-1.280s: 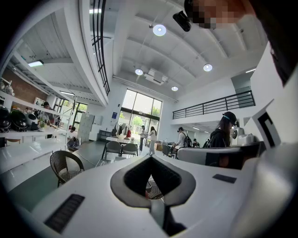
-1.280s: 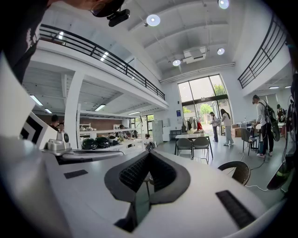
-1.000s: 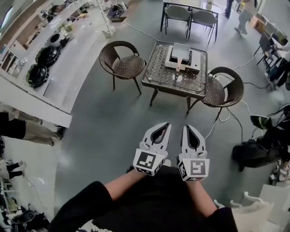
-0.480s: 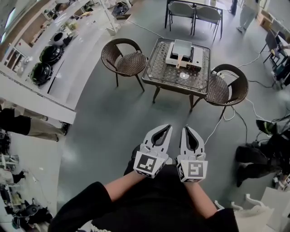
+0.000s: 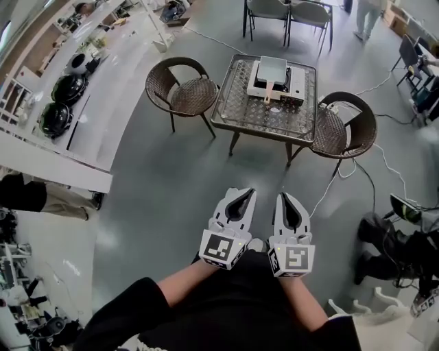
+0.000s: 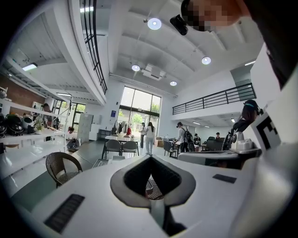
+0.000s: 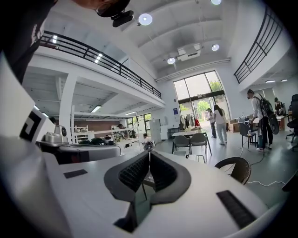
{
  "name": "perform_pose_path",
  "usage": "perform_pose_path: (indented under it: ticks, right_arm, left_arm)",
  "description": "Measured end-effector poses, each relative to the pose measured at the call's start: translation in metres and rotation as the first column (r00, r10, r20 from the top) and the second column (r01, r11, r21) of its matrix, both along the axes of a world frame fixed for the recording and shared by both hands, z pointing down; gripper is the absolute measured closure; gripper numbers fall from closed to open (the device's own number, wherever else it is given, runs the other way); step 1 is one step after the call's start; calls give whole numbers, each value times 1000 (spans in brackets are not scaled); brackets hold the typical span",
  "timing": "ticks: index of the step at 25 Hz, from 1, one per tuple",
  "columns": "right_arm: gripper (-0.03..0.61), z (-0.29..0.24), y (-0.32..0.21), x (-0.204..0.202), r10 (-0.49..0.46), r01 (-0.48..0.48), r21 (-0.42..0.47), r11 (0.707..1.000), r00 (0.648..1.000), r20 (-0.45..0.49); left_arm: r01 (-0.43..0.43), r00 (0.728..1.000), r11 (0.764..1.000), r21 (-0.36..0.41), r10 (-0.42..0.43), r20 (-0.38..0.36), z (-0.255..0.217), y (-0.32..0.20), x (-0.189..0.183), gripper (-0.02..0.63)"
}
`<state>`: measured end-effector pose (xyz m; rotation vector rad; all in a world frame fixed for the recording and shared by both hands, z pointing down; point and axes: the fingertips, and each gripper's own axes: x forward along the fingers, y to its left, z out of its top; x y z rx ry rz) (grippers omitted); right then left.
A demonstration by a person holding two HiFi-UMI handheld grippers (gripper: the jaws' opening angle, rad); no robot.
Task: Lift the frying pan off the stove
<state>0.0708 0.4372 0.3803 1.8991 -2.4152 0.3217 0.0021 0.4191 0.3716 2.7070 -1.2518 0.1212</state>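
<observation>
Floor [image 5: 158, 185] of smooth grey fills most of the head view, in a large open hall. A long white counter [image 5: 103, 103] runs along the left side, with two round black pans [image 5: 68, 88] on it. Ahead of the person, well apart from both hands, stands a glass-topped table [image 5: 240, 110] on a dark metal frame. One brown wicker chair [image 5: 184, 92] sits just beside its left edge and another [image 5: 343, 130] beside its right. Two grey chairs [image 5: 288, 10] stand farther back at another table. A pale cable [image 5: 329, 185] trails over the floor near the right wicker chair. On the far half of the glass top sits a white portable stove [image 5: 276, 83]. The frying pan [image 5: 269, 68], pale and square, rests on top of it, with its handle pointing back toward the person. Close to the person's body, the left gripper [image 5: 245, 192] and the right gripper [image 5: 284, 197] are held side by side over bare floor. They are nearly touching each other and point roughly level toward the table. In the left gripper view, the left gripper [image 6: 150, 160] has its ribbed dark pads drawn together at the tips with nothing between them. The right gripper view shows the same for the right gripper [image 7: 149, 155]: jaws closed tip to tip and empty.
</observation>
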Motion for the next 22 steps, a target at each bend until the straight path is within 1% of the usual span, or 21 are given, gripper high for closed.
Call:
perform_pose_path:
  ticks: [2, 7, 10, 14, 19, 22]
  right_arm:
    - [548, 4, -17, -2, -5, 4, -10, 1000, 1000, -16]
    - [548, 15, -72, -5, 4, -5, -35, 999, 999, -35]
    - [548, 22, -107, -15, 2, -4, -50, 999, 999, -43]
    - [548, 31, -154, -30, -7, 4, -96, 995, 1000, -31]
    - [548, 16, -203, -47, 14, -19, -54, 998, 996, -88]
    - [548, 17, -233, -52, 36, -42, -67, 997, 996, -86]
  left_arm:
    - [6, 1000, 1000, -7, -6, -3, 2, -20, -4, 607]
    - [-8, 1000, 1000, -26, 8, 2, 14, -79, -10, 607]
    - [-11, 1000, 999, -35, 11, -5, 20, -117, -17, 607]
    - [-12, 1000, 997, -73, 11, -14, 28, -166, -32, 607]
    - [-45, 999, 993, -105, 44, -13, 30, -217, -48, 607]
    - [-79, 997, 992, -102, 77, -21, 28, -241, -51, 607]
